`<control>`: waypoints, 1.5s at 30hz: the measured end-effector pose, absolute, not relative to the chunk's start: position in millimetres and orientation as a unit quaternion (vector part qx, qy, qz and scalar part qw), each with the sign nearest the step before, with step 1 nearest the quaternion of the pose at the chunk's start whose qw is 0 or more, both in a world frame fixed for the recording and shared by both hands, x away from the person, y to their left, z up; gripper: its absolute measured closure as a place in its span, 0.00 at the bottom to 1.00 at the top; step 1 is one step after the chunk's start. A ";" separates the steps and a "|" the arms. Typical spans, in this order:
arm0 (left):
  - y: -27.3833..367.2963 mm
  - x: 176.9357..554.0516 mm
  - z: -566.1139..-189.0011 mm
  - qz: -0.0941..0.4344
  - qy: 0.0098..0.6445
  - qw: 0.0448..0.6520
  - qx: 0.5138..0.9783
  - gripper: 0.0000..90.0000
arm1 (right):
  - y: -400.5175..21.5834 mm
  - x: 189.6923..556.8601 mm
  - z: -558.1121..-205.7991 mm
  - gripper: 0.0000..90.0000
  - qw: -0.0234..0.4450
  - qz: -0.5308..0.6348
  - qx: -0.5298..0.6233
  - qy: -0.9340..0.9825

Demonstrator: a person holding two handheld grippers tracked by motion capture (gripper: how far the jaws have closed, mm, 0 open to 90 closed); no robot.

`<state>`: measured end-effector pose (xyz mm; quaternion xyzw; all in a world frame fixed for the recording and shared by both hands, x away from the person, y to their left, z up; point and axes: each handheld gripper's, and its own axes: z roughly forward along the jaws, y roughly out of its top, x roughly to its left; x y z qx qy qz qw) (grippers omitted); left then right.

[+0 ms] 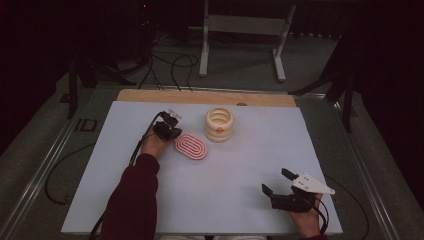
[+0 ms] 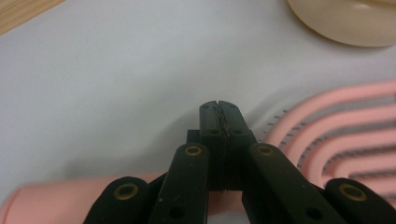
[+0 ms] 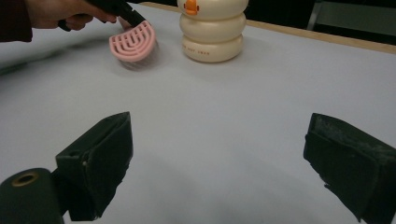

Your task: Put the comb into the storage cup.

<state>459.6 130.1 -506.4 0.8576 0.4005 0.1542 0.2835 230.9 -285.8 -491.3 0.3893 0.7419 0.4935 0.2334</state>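
With my left gripper (image 2: pixel 219 109) clamped on the pink brush (image 1: pixel 191 146) handle and my right gripper (image 3: pixel 219 163) standing apart, I judge the thin grip may slip and drop it.

pink brush (image 2: pixel 336 135) cut off right, cream container (image 2: pixel 345 21) cropped

The brush (image 1: pixel 191 146) is lying flat on the bench (image 1: pixel 225 195), just to the right of the left tool (image 1: pixel 169 131), whose closed tips are sitting at the brush's left edge. The ringed container (image 1: pixel 219 124) is standing just beyond the brush, farther right of that tool. The right tool (image 1: pixel 276 181) is resting at the bench's near right corner, well apart from both, with the things lying ahead and to its left.
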 end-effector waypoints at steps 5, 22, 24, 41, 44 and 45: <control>135.5 456.6 -506.4 0.156 0.404 0.280 0.857 1.00 | -285.4 231.2 -491.5 0.09 0.232 0.493 0.389 0.743; 154.9 441.9 -501.0 0.156 0.410 0.273 0.856 1.00 | -284.5 231.4 -491.8 0.09 0.232 0.491 0.388 0.745; 157.8 440.7 -500.3 0.157 0.410 0.268 0.858 1.00 | -284.2 231.5 -491.9 0.09 0.231 0.491 0.388 0.745; 188.6 416.2 -506.1 0.145 0.419 0.261 0.857 0.99 | -283.4 231.5 -491.9 0.09 0.232 0.490 0.388 0.745; 191.0 409.4 -506.9 0.146 0.417 0.258 0.859 0.99 | -282.9 231.6 -492.0 0.09 0.232 0.490 0.387 0.746; 191.8 407.8 -506.9 0.146 0.416 0.259 0.859 0.99 | -282.7 231.7 -492.0 0.09 0.232 0.490 0.387 0.746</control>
